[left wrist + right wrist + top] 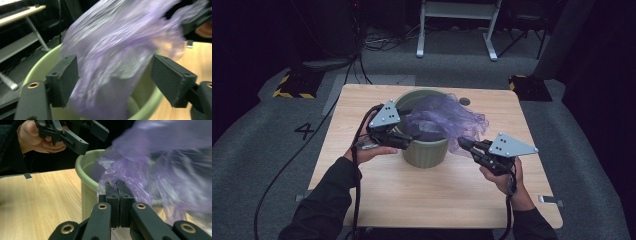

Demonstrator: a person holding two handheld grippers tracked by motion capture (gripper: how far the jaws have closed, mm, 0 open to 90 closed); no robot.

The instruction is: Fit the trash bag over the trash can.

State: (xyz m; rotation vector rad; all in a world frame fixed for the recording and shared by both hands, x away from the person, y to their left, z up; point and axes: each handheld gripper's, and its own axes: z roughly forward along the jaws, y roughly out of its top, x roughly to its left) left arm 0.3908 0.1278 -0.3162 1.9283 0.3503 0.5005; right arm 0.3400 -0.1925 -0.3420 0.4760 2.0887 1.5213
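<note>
A green plastic bin (424,152) stands upright near the middle of the wooden table (427,195). A thin purple bag (442,120) billows over its rim and spills to the right. My left gripper (409,137) is at the bin's left rim. In the left gripper view its jaws stand wide apart (113,80), with the blurred bag (117,45) hanging loose between them above the bin (40,72). My right gripper (463,144), to the right of the bin, is shut (118,187) on a gathered edge of the bag (160,170). The right gripper view shows the bin (87,185) and the left gripper (87,137) beyond.
A small round hole (465,101) sits near the table's far edge. Beyond the table, grey floor carries cables (362,55), a white frame's legs (489,45) and yellow-black striped bases (294,85). The table's near half is bare wood.
</note>
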